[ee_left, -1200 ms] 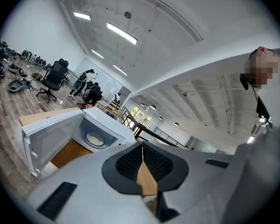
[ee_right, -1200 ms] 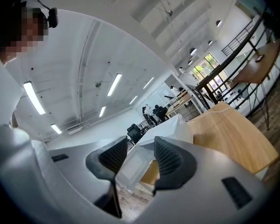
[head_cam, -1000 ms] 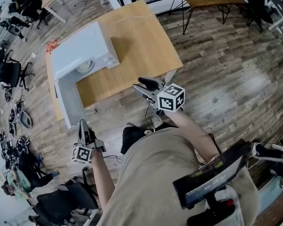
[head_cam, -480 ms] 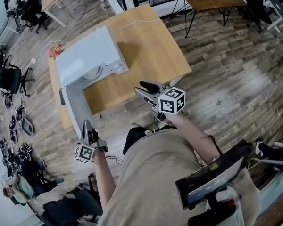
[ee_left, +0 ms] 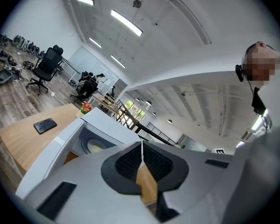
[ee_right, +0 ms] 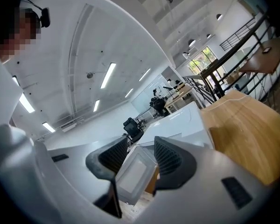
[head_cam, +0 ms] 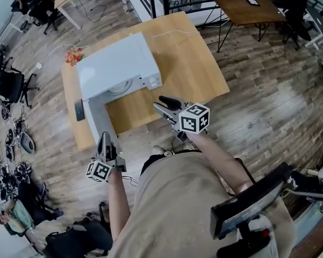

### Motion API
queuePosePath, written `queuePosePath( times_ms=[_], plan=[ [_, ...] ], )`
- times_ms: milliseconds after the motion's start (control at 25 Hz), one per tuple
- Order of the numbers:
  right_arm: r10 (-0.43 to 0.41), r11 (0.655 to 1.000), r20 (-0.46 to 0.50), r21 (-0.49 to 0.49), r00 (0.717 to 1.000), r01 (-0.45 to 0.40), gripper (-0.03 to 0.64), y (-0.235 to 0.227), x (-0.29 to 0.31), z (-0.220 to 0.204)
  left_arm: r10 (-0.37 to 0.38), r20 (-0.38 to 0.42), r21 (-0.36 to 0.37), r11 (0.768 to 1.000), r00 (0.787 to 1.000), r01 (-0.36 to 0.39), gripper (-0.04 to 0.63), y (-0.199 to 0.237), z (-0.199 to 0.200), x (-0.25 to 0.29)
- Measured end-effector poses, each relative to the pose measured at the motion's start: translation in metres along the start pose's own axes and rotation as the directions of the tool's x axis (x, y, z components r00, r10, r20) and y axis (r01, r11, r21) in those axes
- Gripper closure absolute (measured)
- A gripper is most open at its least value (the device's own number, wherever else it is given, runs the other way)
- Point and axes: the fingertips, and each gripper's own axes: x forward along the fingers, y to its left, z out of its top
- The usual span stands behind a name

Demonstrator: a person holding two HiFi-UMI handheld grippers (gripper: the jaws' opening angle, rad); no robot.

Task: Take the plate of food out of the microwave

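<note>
A white microwave point(head_cam: 118, 63) stands on the wooden table point(head_cam: 188, 63) with its door point(head_cam: 98, 123) swung open toward me. Inside the cavity shows the pale rim of a plate point(head_cam: 116, 88), and the left gripper view also catches the plate point(ee_left: 95, 146) with something yellowish on it. My left gripper point(head_cam: 104, 137) hovers just off the door's outer end, shut and empty; its pads point(ee_left: 130, 160) meet. My right gripper point(head_cam: 161, 103) is open near the table's front edge, right of the door, and the door point(ee_right: 134, 174) appears through its gap without touching.
A dark phone point(head_cam: 78, 110) lies on the table left of the microwave. Red flowers point(head_cam: 72, 56) sit at the table's back corner. Office chairs point(head_cam: 5, 85) and another desk point(head_cam: 242, 1) stand around on the wood floor.
The table and microwave have slid down and right in the head view, closer to both grippers. The left gripper has risen toward the open door. Neither gripper's jaws have changed.
</note>
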Motion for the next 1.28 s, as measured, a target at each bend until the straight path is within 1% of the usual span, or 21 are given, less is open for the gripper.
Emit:
queuePosePath(
  times_ms=[160,280,400,520,640,840,1040,1280],
  plan=[
    [-0.031,1.000,-0.014,0.003,0.999,0.031,0.447,0.004,0.021,-0.006,-0.016,-0.010,-0.014,1.000,1.000,0.016,0.591,0.019,0.006,-0.003],
    [-0.077,0.997,-0.025,0.024,0.997,0.078,0.448,-0.001,0.031,-0.013,-0.037,-0.017,-0.029,0.999,0.999,0.037,0.591,0.030,0.007,-0.005],
    [-0.124,0.990,-0.027,0.056,0.992,0.125,0.447,-0.006,0.041,-0.021,-0.050,-0.041,-0.029,0.998,0.998,0.049,0.591,0.038,0.008,-0.006],
    [-0.153,0.986,-0.022,0.068,0.988,0.154,0.448,-0.006,0.054,-0.022,-0.070,-0.065,-0.027,0.997,0.995,0.068,0.591,0.045,0.013,-0.002],
    [-0.169,0.983,-0.014,0.072,0.986,0.169,0.448,-0.003,0.063,-0.025,-0.097,-0.084,-0.032,0.995,0.992,0.095,0.591,0.051,0.012,0.004],
    [-0.172,0.981,-0.005,0.088,0.985,0.172,0.448,-0.001,0.067,-0.031,-0.122,-0.122,-0.018,0.993,0.985,0.120,0.591,0.050,0.008,0.010],
    [-0.173,0.977,-0.034,0.124,0.984,0.176,0.448,-0.017,0.070,-0.039,-0.097,-0.123,-0.017,0.995,0.988,0.096,0.591,0.049,0.005,0.021],
    [-0.183,0.965,-0.094,0.174,0.979,0.197,0.448,-0.056,0.082,-0.033,-0.020,-0.105,-0.023,1.000,0.994,0.018,0.591,0.042,-0.001,0.052]
  ],
)
